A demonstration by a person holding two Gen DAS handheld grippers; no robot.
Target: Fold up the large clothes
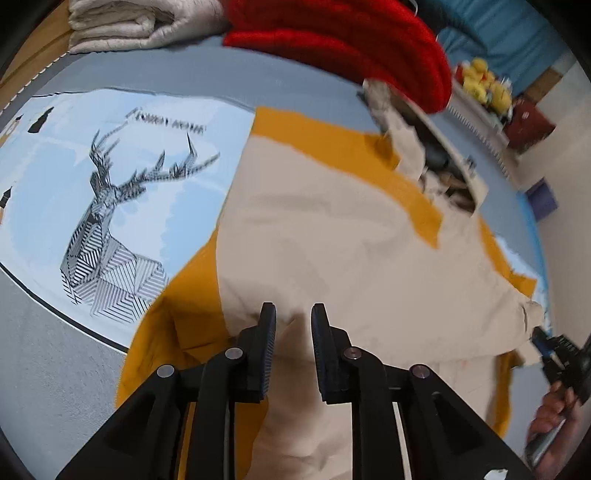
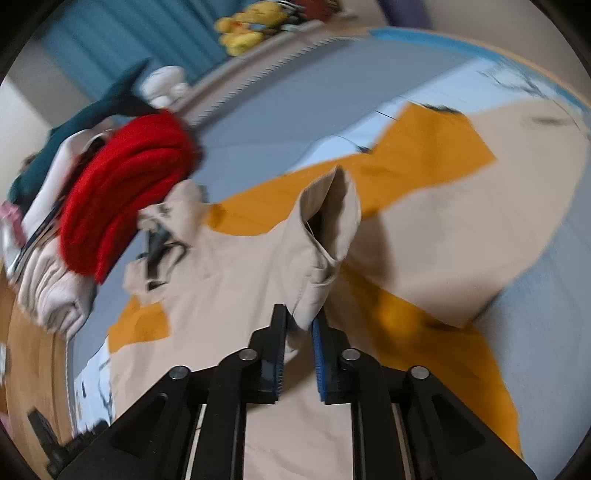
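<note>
Both pairs of jaws stand a little apart. On the left gripper (image 1: 293,314), a raised ridge of a beige garment (image 1: 351,229) sits in the gap between the jaws, and the pads do not look pressed onto it. On the right gripper (image 2: 299,321), a lifted fold of the same beige garment (image 2: 258,266) runs down between the jaws; whether the pads pinch it cannot be told through the blur.

The beige garment lies spread over a mustard-yellow cloth (image 1: 184,317) on a bed (image 1: 48,369). The bed cover is grey with a pale blue panel showing a geometric black-and-white deer print (image 1: 110,236), which lies just beside the garment. At the far edge of the bed are a red knitted bundle (image 1: 343,48) and a folded cream quilt (image 1: 118,26). Yellow plush toys (image 1: 484,83) sit beyond the bed. At the edge of the left wrist view, a hand (image 1: 554,417) grips a black handle.
</note>
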